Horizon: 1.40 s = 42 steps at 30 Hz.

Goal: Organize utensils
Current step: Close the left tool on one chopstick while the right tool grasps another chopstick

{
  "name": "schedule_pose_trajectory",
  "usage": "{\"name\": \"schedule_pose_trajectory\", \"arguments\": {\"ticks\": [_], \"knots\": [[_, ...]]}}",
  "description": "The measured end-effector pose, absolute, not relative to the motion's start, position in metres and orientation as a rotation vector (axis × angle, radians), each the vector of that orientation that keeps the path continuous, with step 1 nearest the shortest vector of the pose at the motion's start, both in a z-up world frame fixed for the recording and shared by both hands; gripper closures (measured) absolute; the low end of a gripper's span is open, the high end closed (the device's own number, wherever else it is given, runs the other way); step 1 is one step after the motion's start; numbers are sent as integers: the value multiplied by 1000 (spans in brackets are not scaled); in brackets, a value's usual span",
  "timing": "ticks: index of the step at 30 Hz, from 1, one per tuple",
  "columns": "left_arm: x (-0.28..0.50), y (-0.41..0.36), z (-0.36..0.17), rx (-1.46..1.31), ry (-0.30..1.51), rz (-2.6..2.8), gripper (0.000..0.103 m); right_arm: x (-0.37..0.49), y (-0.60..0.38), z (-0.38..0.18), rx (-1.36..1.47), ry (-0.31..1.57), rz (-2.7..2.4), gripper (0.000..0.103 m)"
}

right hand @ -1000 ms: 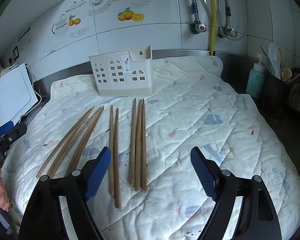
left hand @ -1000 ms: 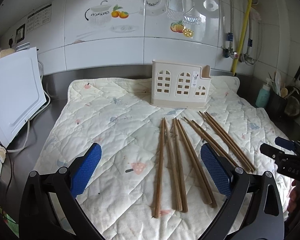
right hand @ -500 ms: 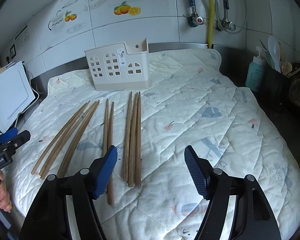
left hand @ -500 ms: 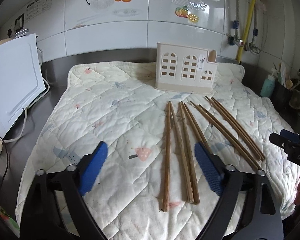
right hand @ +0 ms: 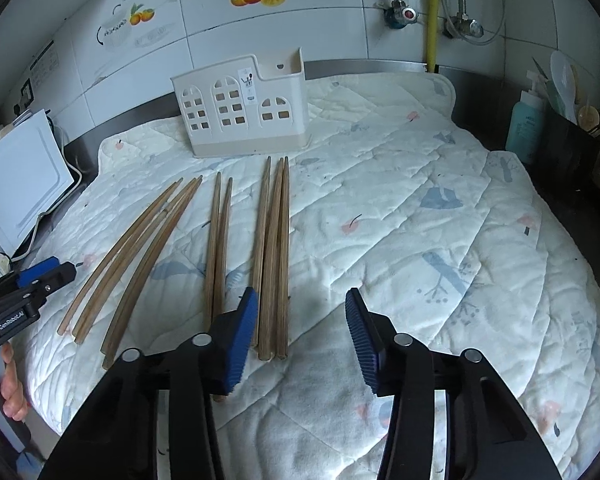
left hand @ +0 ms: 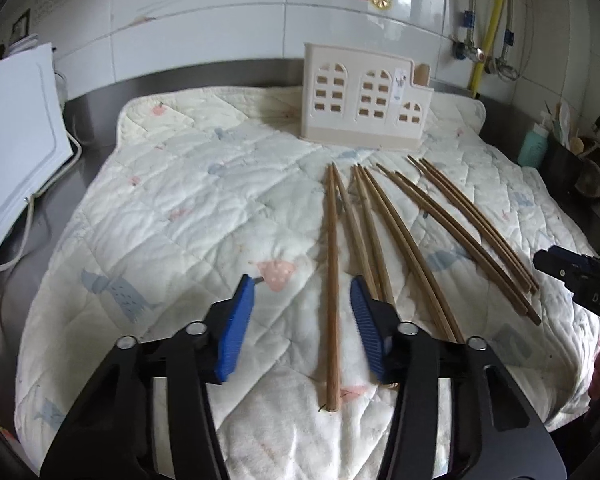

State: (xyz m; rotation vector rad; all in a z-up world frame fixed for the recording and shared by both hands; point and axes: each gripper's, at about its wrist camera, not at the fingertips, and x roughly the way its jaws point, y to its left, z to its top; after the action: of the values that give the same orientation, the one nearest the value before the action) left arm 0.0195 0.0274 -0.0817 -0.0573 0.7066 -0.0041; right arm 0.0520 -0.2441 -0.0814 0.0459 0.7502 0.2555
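Lying loose on a white quilted cloth [left hand: 188,208] spread over the worktop, the long brown wooden chopsticks [left hand: 384,232] fan out in small groups with their thin tips toward a cream plastic utensil holder with arched window cut-outs [left hand: 366,106] standing beyond them.

The left gripper [left hand: 302,316] has its blue-padded jaws apart and holds nothing. One single chopstick [left hand: 332,280] runs between those jaws, closer to the right-hand pad, its thick end nearest the camera. The neighbouring sticks pass just behind and outside the right-hand pad.

The right gripper [right hand: 302,320] is likewise spread and empty. A tight bundle of three chopsticks [right hand: 274,256] lies just inside its left-hand pad, with bare cloth filling the rest of the gap. A further pair [right hand: 218,244] sits just outside that pad.

These sticks look light, stiff and smooth, so they should lift with little force but may roll or pivot between flat pads. They taper, so a grip near the thicker end, or a little forward of it toward the middle, would probably hold steadier than one at the tips. The soft cloth gives under the pads, which should help the jaws get beneath the round sides. Closing on several at once risks one slipping free.
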Motion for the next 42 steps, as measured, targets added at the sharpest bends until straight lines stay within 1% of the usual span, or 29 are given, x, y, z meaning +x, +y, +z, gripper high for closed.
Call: {"name": "schedule_pose_trajectory", "arguments": {"ticks": [2, 5, 10, 13, 15, 18, 24, 32, 34, 36, 37, 38, 40, 42], "knots": [[21, 27, -85, -64, 724, -19, 65, 53, -245, -83, 48, 754, 256, 60], [26, 25, -92, -75, 752, -38, 73, 54, -245, -86, 47, 761, 256, 63], [33, 21, -99, -77, 776, -59, 78, 56, -245, -91, 47, 779, 263, 66], [35, 20, -103, -84, 784, -63, 78, 57, -244, -92, 45, 779, 268, 70], [36, 22, -103, -87, 788, -68, 78, 58, -241, -92, 39, 782, 266, 75], [37, 21, -104, -89, 789, -71, 78, 60, -239, -93, 36, 786, 274, 80], [36, 24, -104, -92, 793, -79, 78, 62, -228, -96, -16, 797, 271, 85], [36, 23, -104, -80, 802, -77, 78, 62, -224, -100, -59, 783, 260, 86], [38, 22, -103, -73, 808, -75, 78, 62, -224, -100, -60, 779, 256, 88], [39, 20, -102, -54, 818, -63, 79, 61, -224, -100, -60, 774, 249, 92], [40, 17, -102, -42, 824, -53, 80, 61, -226, -99, -51, 772, 249, 93], [41, 13, -101, -21, 829, -37, 83, 61, -228, -99, -38, 771, 251, 95], [42, 11, -100, -22, 832, -32, 87, 60, -231, -99, -18, 772, 258, 96], [42, 14, -99, -62, 833, -24, 87, 60, -233, -98, -12, 772, 261, 96]]}}
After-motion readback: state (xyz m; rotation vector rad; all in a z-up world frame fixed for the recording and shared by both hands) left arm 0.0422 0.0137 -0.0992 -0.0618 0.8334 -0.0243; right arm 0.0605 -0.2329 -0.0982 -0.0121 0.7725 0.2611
